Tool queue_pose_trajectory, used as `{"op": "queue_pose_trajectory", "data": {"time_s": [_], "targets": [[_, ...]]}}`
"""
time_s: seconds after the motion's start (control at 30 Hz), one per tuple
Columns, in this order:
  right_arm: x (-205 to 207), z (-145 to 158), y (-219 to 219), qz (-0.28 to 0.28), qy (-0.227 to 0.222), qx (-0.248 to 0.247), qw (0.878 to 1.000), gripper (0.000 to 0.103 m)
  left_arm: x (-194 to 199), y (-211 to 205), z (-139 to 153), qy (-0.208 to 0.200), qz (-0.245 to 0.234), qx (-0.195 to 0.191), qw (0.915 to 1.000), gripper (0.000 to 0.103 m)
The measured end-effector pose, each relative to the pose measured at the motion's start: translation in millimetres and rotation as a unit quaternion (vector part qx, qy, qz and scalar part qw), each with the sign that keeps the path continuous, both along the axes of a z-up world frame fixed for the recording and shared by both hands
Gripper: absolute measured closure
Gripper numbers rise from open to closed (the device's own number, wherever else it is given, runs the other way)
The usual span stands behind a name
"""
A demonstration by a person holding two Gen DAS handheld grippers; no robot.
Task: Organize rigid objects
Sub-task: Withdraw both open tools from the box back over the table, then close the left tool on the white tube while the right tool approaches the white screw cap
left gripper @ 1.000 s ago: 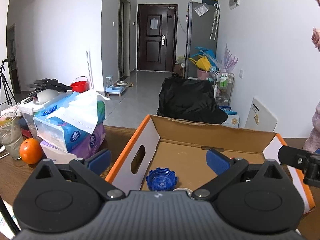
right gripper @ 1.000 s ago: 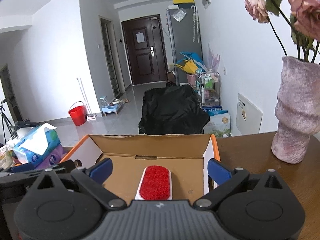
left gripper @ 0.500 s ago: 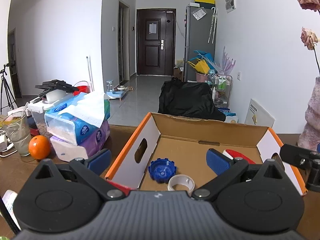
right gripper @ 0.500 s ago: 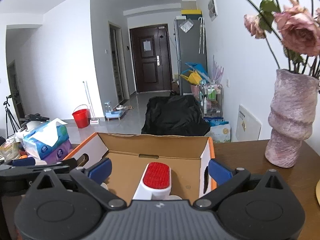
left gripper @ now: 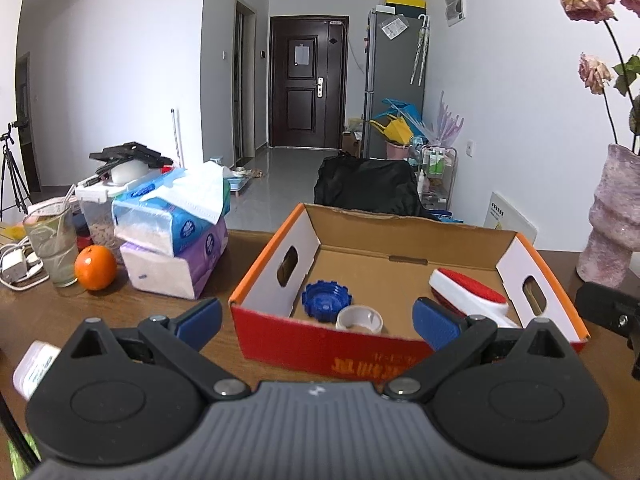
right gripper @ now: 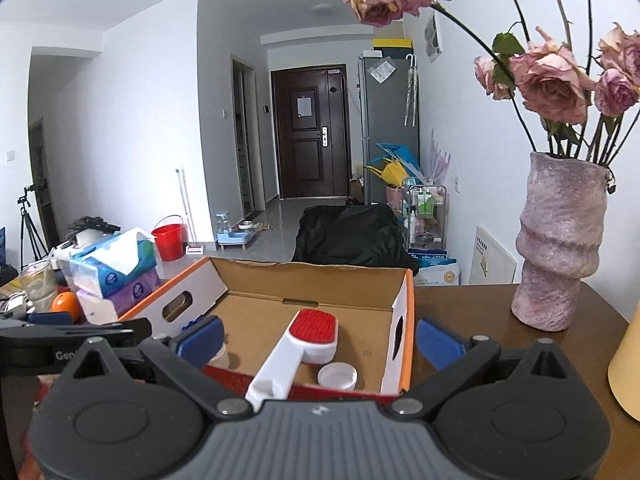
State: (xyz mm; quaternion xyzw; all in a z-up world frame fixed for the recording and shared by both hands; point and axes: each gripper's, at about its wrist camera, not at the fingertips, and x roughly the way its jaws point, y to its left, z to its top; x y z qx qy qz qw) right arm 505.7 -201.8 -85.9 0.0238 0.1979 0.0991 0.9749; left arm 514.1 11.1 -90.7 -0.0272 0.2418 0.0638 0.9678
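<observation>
An open cardboard box [left gripper: 276,248] [right gripper: 408,320] with orange edges sits on the brown table. Inside lie a blue toothed cap [left gripper: 326,296], a white tape ring [left gripper: 359,318], a white brush with a red pad [left gripper: 468,292] [right gripper: 312,330] and a white lid [right gripper: 337,376]. My left gripper [left gripper: 318,322] is open in front of the box's red front wall. My right gripper [right gripper: 318,342] is open too, held just before the box with the brush handle pointing at it. Nothing is between either pair of fingers.
Left of the box are stacked tissue packs [left gripper: 176,236], an orange [left gripper: 95,267], a glass with a straw [left gripper: 52,248] and a white label-bearing item [left gripper: 34,368] at the near left. A pink vase of dried roses [right gripper: 560,240] stands to the right.
Both grippers have pulled back and risen from over the box; its red front wall and the whole brush now show. Both stay open.
</observation>
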Motion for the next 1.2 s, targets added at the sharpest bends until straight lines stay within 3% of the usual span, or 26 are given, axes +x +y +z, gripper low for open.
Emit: {"op": "queue_pose_trajectory", "data": {"time_s": [1.2], "targets": [[-138, -52, -18, 0.023, 0.046, -0.024, 0.998, 0.0, -139, -12, -36, 0.05, 0.002, -0.019, 0.9986, 0.0]]}}
